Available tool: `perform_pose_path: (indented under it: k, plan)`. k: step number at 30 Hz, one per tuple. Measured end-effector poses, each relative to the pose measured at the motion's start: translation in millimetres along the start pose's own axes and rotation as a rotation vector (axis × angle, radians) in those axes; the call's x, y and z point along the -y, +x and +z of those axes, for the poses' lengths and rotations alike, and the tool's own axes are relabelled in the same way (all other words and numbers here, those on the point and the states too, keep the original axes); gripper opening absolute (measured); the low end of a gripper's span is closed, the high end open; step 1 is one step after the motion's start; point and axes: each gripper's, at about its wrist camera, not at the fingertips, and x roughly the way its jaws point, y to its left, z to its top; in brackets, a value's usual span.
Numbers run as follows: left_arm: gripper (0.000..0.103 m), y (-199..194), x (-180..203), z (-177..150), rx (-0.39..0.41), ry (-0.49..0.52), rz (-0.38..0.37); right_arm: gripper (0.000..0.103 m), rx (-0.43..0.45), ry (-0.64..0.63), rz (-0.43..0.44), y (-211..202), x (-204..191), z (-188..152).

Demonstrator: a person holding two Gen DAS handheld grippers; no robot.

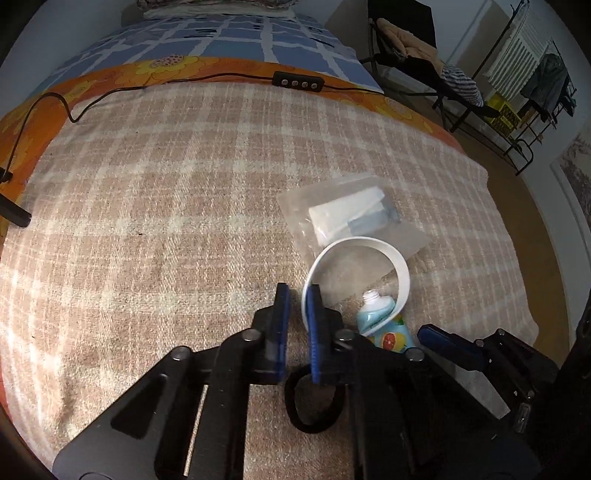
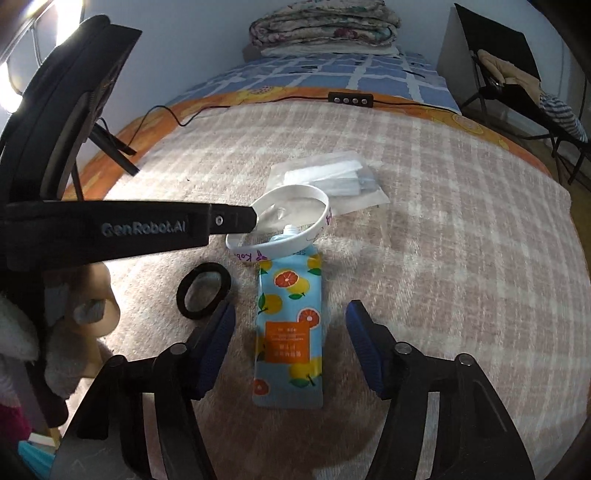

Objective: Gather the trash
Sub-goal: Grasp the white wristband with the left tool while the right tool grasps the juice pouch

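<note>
1. Left gripper [image 1: 297, 308]: jaws parted by a narrow gap, nothing between the pads; white paper ring [image 1: 369, 266] touching the outer face of the right-hand pad, curling up and away from it.
2. Right gripper [image 2: 291, 347]: jaws spread wide, released, straddling the lower half of the fruit-print pouch [image 2: 290, 332] lying flat on the plaid blanket [image 2: 461, 258].
3. Just ahead of the right jaws: pouch spout tucked inside the white paper ring [image 2: 291, 225], the left gripper's finger [image 2: 236, 218] reaching in from the left to the ring's rim.
4. Left of the right jaws, just beside the left pad: black hair tie [image 2: 204, 290], flat on the blanket; in the left wrist view, the same hair tie [image 1: 314, 398] under the left jaws.
5. Beyond the ring, farther from both jaws: clear plastic bag [image 1: 351, 218] with white folded contents, flat on the blanket.
6. Far ahead, near the blanket's edge: black cable with inline controller [image 1: 298, 84] across the orange floral band.
7. At the bed's head: blue checked sheet [image 2: 332, 79] and folded quilt [image 2: 325, 26].
</note>
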Motion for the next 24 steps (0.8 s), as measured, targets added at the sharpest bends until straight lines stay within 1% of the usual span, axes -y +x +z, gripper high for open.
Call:
perform_pose_path:
  k: [3,5,9,15,18,20,22,23,24]
  plan:
    - [0.003,-1.3,0.2,-0.8,0.009,-0.001,0.004,0.048,0.003,-0.011,-0.013,2.2,-0.8,2.1]
    - [0.002,-3.2,0.7,-0.2,0.019,0.001,0.008,0.034,0.005,-0.011,-0.02,2.2,0.6,2.8]
    - [0.002,-13.9,-2.7,1.8,0.041,-0.003,0.013,0.034,0.005,-0.01,-0.003,1.2,2.6,2.4]
    - [0.0,-36.6,-7.8,4.4,0.085,-0.007,0.036,0.034,0.021,-0.016,-0.008,-7.2,0.3,-1.3]
    - [0.0,-45.3,-10.5,4.1,0.097,-0.011,0.039,0.034,0.033,-0.029,-0.023,-14.8,-1.6,-2.6]
    - [0.0,-47.2,-11.7,2.7,0.093,-0.008,0.033,0.034,0.036,-0.03,-0.024,-19.4,-1.0,-4.2]
    - [0.0,-43.3,-13.7,0.8,0.059,-0.026,0.015,0.034,0.032,-0.031,-0.025,-21.8,0.0,-6.8]
    - [0.001,-40.9,-15.8,0.2,0.043,-0.05,0.003,0.034,0.03,-0.032,-0.025,-22.5,0.2,-8.1]
    - [0.005,-37.4,-17.9,-0.9,0.022,-0.074,-0.019,0.034,0.027,-0.035,-0.027,-23.0,0.3,-9.2]
